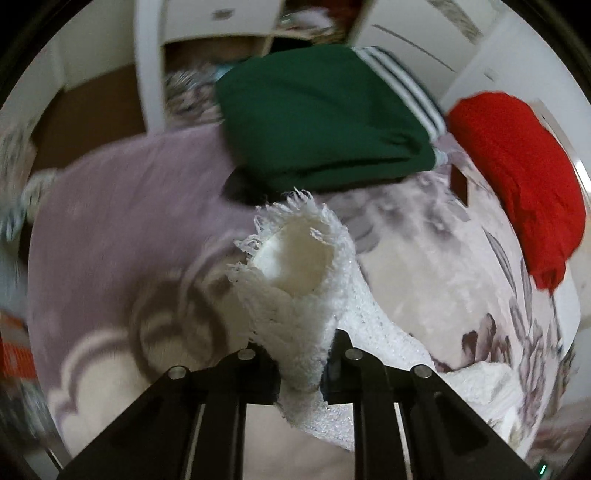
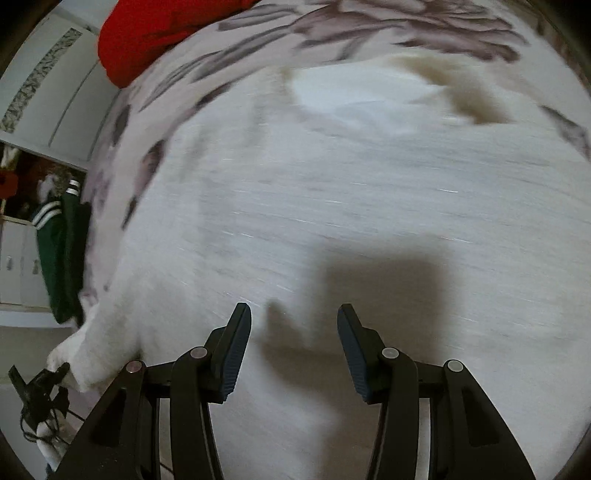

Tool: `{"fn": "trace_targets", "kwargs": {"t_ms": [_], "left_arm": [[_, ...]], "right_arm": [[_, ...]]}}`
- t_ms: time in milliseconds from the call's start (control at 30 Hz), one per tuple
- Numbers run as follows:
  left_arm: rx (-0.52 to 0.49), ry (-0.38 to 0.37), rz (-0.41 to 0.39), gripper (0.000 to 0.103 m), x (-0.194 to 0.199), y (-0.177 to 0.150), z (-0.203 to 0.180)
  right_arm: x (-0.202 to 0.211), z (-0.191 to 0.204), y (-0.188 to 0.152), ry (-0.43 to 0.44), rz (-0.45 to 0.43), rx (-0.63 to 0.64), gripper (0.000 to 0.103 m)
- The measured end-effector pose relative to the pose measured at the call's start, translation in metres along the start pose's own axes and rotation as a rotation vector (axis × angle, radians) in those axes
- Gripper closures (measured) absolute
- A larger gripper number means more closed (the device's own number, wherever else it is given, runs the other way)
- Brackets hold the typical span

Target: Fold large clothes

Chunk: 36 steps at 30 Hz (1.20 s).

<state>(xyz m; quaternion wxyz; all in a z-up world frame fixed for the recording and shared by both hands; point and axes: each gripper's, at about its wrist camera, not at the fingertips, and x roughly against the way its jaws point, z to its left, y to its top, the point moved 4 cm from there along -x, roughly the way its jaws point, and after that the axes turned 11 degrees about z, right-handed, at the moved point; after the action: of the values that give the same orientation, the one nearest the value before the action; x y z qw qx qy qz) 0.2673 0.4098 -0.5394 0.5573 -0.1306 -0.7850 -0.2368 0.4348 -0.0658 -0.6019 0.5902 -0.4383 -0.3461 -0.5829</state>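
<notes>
A large white fuzzy garment [image 2: 332, 206] lies spread over the bed. My left gripper [image 1: 301, 354] is shut on a bunched, frayed end of the white garment [image 1: 299, 266], which stands up in front of the camera. My right gripper [image 2: 294, 332] is open and empty, hovering just above the flat middle of the garment, casting a shadow on it. The far left end of the garment in the right wrist view is held by the left gripper [image 2: 55, 373], which is small and dark there.
A folded green garment with white stripes [image 1: 317, 122] and a red garment [image 1: 517, 184] lie on the floral bedspread [image 1: 461, 258] beyond the left gripper. A lilac blanket [image 1: 129, 206] covers the left. White cupboards [image 1: 221, 22] stand behind the bed.
</notes>
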Motion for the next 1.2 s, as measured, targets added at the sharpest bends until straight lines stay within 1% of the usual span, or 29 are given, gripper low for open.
{"fn": "trace_targets", "kwargs": {"t_ms": [33, 67, 100, 133, 167, 200, 233, 267, 300, 333, 367, 433, 467, 500, 533, 567, 600, 667, 700, 733, 833, 867, 933, 1000, 1033, 1067, 1133, 1167, 1200], "left_arm": [[-0.02, 0.008, -0.007, 0.091, 0.001, 0.003, -0.006], [-0.044, 0.019, -0.014, 0.091, 0.002, 0.006, -0.012], [-0.063, 0.029, -0.019, 0.091, 0.003, 0.007, -0.017], [-0.077, 0.037, -0.021, 0.091, 0.004, 0.008, -0.021], [-0.085, 0.042, -0.022, 0.091, 0.005, 0.009, -0.023], [-0.095, 0.048, -0.024, 0.091, 0.006, 0.01, -0.026], [-0.108, 0.056, -0.029, 0.091, 0.008, 0.009, -0.028], [-0.115, 0.057, -0.032, 0.091, 0.011, 0.009, -0.029], [-0.123, 0.061, -0.036, 0.091, 0.013, 0.009, -0.031], [-0.132, 0.065, -0.041, 0.091, 0.016, 0.008, -0.033], [-0.138, 0.065, -0.043, 0.091, 0.016, 0.008, -0.034], [-0.154, 0.079, -0.051, 0.091, 0.021, 0.006, -0.037], [-0.167, 0.086, -0.057, 0.091, 0.024, 0.005, -0.041], [-0.183, 0.093, -0.067, 0.091, 0.029, 0.004, -0.046], [-0.209, 0.106, -0.083, 0.091, 0.034, 0.002, -0.053], [-0.234, 0.116, -0.101, 0.091, 0.04, 0.001, -0.061], [-0.261, 0.123, -0.119, 0.091, 0.045, -0.002, -0.07], [-0.329, 0.146, -0.155, 0.091, 0.058, -0.008, -0.096], [-0.366, 0.151, -0.166, 0.091, 0.062, -0.013, -0.11], [-0.405, 0.154, -0.177, 0.091, 0.066, -0.019, -0.126], [-0.543, 0.143, -0.2, 0.091, 0.075, -0.052, -0.189], [-0.583, 0.136, -0.204, 0.091, 0.077, -0.064, -0.208], [-0.684, 0.109, -0.216, 0.091, 0.08, -0.1, -0.256], [-0.779, 0.087, -0.222, 0.091, 0.08, -0.137, -0.298], [-0.84, 0.077, -0.224, 0.091, 0.079, -0.162, -0.322], [-0.886, 0.064, -0.223, 0.091, 0.078, -0.18, -0.339], [-0.992, 0.039, -0.208, 0.092, 0.072, -0.233, -0.381], [-1.025, 0.027, -0.194, 0.092, 0.069, -0.252, -0.394], [-1.062, 0.014, -0.176, 0.092, 0.065, -0.274, -0.408]], "right_arm": [[-0.01, 0.01, 0.004, 0.015, 0.027, -0.011, 0.052], [-0.02, 0.019, 0.004, -0.004, 0.061, 0.002, 0.052], [-0.03, 0.026, 0.003, -0.06, 0.068, 0.024, 0.052], [-0.038, 0.032, 0.007, -0.102, 0.06, 0.035, 0.052], [-0.046, 0.037, 0.001, -0.166, 0.046, 0.055, 0.052], [-0.048, 0.037, 0.0, -0.195, 0.035, 0.052, 0.06], [-0.05, 0.038, -0.001, -0.218, 0.017, 0.045, 0.073], [-0.047, 0.039, -0.003, -0.241, 0.004, 0.044, 0.08], [-0.042, 0.044, -0.006, -0.247, -0.009, 0.044, 0.084], [-0.032, 0.049, -0.009, -0.224, -0.028, 0.046, 0.086], [-0.017, 0.06, -0.015, -0.198, -0.067, 0.079, 0.087], [-0.008, 0.072, -0.024, -0.184, -0.096, 0.133, 0.087], [-0.018, 0.074, -0.028, -0.192, -0.061, 0.166, 0.087], [-0.034, 0.072, -0.029, -0.205, 0.006, 0.182, 0.086], [-0.047, 0.066, -0.027, -0.196, 0.068, 0.173, 0.083], [-0.05, 0.055, -0.028, -0.139, 0.096, 0.149, 0.082], [-0.043, 0.048, -0.029, -0.073, 0.1, 0.138, 0.077], [-0.02, 0.029, -0.034, 0.011, 0.089, 0.101, 0.063], [-0.005, 0.015, -0.04, 0.023, 0.07, 0.083, 0.049], [0.008, 0.003, -0.045, 0.016, 0.05, 0.068, 0.04], [0.041, -0.037, -0.061, -0.131, -0.01, 0.053, 0.039], [0.053, -0.055, -0.068, -0.198, -0.027, 0.046, 0.038], [0.069, -0.093, -0.084, -0.3, -0.046, 0.015, 0.029], [0.084, -0.134, -0.092, -0.442, -0.081, -0.018, 0.028], [0.084, -0.137, -0.091, -0.472, -0.09, -0.029, 0.028], [0.09, -0.152, -0.094, -0.504, -0.104, -0.051, 0.028], [0.11, -0.188, -0.1, -0.513, -0.126, -0.094, 0.024], [0.114, -0.192, -0.089, -0.507, -0.127, -0.113, 0.023], [0.119, -0.208, -0.086, -0.5, -0.13, -0.144, 0.022]]}}
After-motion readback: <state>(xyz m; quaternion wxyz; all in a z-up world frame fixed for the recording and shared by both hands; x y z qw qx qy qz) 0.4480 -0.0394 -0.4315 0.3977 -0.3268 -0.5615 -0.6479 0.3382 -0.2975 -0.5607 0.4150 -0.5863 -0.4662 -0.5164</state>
